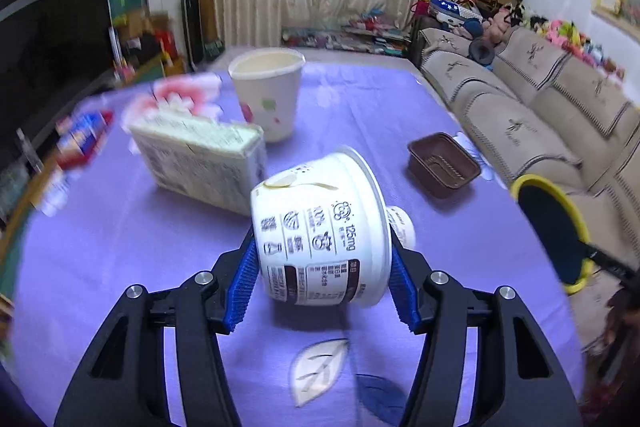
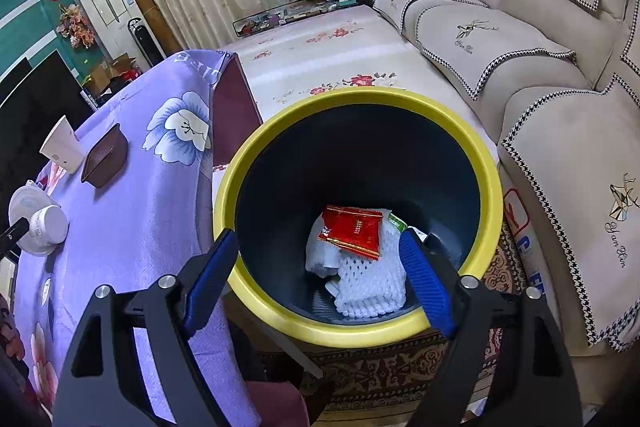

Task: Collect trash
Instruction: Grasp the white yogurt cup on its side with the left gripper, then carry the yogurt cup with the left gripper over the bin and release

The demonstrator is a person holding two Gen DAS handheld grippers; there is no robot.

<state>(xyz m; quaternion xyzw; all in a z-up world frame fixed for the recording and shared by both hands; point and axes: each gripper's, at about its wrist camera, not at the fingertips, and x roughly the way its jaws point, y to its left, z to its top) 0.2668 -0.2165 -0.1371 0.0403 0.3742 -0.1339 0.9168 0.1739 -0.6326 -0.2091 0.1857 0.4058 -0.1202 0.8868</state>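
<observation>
Between the blue pads of your left gripper [image 1: 322,259] sits a white tub [image 1: 320,231], tipped on its side, and the pads press on its two sides, so the gripper is pinching it. The tub hangs a little above the purple tablecloth [image 1: 120,267]. Only the left wrist view shows this grip.

Just behind the tub, at about 2 o'clock from it, a small white cup [image 1: 402,223] peeks out. At 10 o'clock lies a pale green carton [image 1: 200,163] on its side. Farther off at 11 o'clock stands a paper cup [image 1: 266,95] with dots on it. At 2 o'clock, well apart, sits a brown tray [image 1: 442,163]. At 3 o'clock, past the table edge, you see just a slice of the yellow-rimmed bin [image 1: 552,227].

Your right gripper [image 2: 316,267] is spread wide with nothing between its pads. It hovers over that same bin [image 2: 492,187], and only this view looks down inside. At the bottom lie a red wrapper [image 2: 352,229] and a white foam net [image 2: 372,283], with the wrapper on top of the net.

From the bin, the table is at 9 o'clock. On it you can see the brown tray [image 2: 105,157], the paper cup [image 2: 60,147], and the white tub [image 2: 28,211] at the far left edge. A beige sofa [image 2: 540,87] stands at 2 o'clock.
</observation>
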